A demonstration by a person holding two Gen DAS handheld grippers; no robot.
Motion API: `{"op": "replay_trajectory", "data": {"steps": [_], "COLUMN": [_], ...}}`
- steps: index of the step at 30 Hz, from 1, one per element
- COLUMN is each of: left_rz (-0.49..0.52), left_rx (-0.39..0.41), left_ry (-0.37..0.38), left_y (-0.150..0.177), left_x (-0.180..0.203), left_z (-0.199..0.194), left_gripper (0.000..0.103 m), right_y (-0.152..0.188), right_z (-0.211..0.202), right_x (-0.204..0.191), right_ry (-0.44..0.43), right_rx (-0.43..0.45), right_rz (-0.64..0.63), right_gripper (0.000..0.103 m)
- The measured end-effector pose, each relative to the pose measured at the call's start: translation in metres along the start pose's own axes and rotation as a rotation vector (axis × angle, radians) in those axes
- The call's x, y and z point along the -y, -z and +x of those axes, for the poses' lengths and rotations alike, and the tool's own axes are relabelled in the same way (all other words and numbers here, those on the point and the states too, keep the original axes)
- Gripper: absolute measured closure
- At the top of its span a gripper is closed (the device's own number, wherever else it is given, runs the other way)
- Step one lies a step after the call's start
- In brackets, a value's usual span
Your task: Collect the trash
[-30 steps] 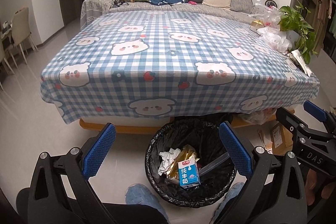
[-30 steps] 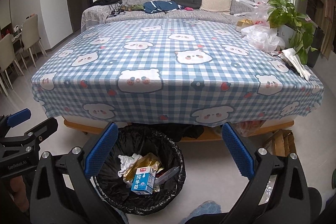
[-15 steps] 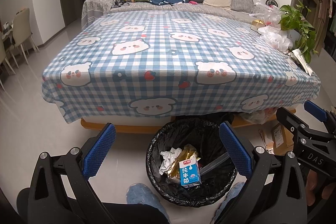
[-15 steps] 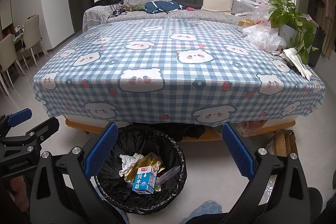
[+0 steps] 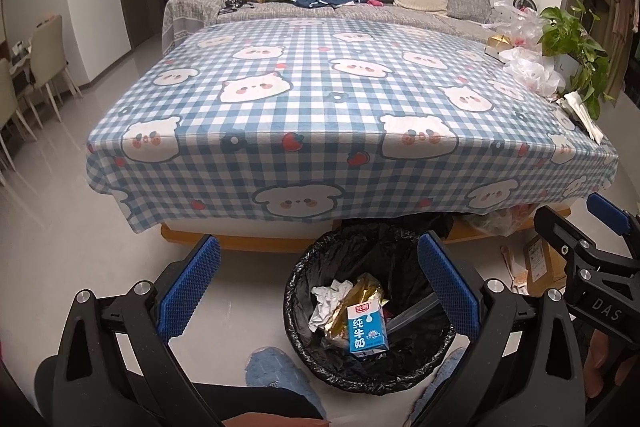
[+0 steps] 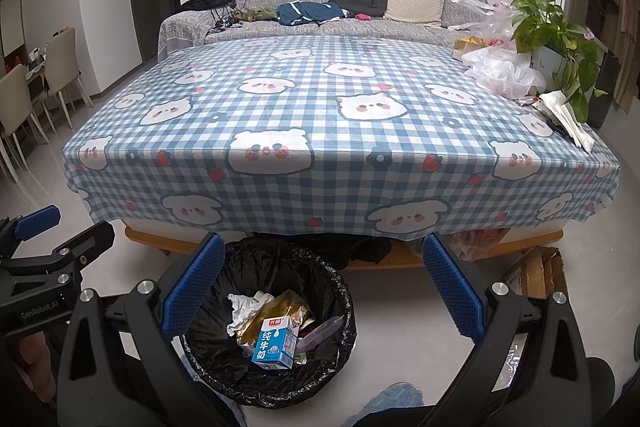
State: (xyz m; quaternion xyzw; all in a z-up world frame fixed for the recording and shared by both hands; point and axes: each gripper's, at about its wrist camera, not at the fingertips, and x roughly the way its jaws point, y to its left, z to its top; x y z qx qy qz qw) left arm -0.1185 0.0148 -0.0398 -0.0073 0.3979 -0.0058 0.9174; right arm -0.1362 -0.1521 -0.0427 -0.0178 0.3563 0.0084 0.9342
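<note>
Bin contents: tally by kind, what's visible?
Milk carton: 1
Crumpled white paper: 1
Gold foil wrapper: 1
Grey strip-like piece, kind unclear: 1
Total visible in the bin: 4; anything beneath is hidden.

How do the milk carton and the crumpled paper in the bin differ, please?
The milk carton is a blue and white box with crisp edges and print; the crumpled paper is plain white and shapeless. The carton lies on top in the middle of the heap, partly over a gold wrapper; the paper sits at the heap's left, beside the wrapper. Both lie inside the black-lined bin, and neither gripper touches them.
</note>
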Motion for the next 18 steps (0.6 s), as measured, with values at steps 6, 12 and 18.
{"op": "replay_trajectory", "data": {"steps": [6,12,18], "left_rz": [0.016,0.016,0.007], "left_rx": [0.011,0.013,0.017], "left_ry": [-0.003,0.014,0.018], "left_y": [-0.0001,-0.0015,-0.0024], "left_x": [0.0042,0.0036,0.002], "left_z": [-0.0009,-0.001,-0.0009], "left_gripper": [0.006,0.006,0.006], "right_y": [0.0003,0.0003,0.0003], "right_z": [0.0003,0.0008,0.0008], "right_x": [-0.0002,-0.0005,-0.0004], "right_ry": [0.0,-0.001,-0.001], "right_rx": [0.0,0.001,0.0], "right_rz": [0.0,0.001,0.0], "right_gripper": [0.008,0.008,0.008]}}
